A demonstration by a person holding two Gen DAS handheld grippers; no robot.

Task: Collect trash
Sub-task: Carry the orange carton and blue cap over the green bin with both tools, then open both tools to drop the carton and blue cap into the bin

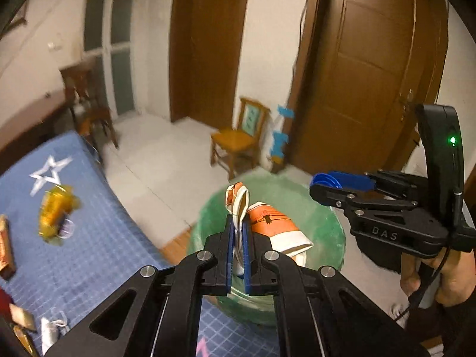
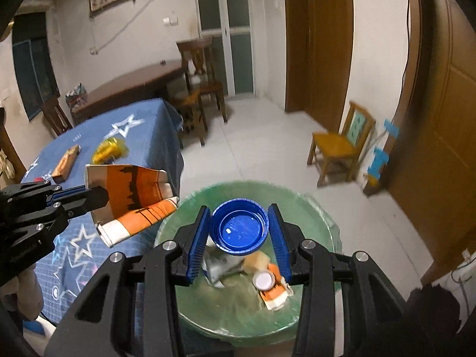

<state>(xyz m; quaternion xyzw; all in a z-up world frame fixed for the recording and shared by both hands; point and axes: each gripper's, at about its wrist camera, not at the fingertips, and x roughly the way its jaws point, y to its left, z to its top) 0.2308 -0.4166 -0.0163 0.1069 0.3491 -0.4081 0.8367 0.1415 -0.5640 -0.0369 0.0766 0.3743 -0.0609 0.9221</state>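
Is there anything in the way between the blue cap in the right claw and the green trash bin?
Nothing visible. The blue cap, gripped in the right claw, hangs over the open green bin; the flattened carton in the left claw is off to the side.

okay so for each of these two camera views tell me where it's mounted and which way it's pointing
Left wrist: on the left gripper, angled down at the green plastic bin; shut on a flattened orange-and-white paper cup; the right gripper and a hand show.
Right wrist: on the right gripper, looking into the bin, clamping a round blue plastic lid; left gripper shows.
Shared: bin, cup, blue star-print tablecloth.
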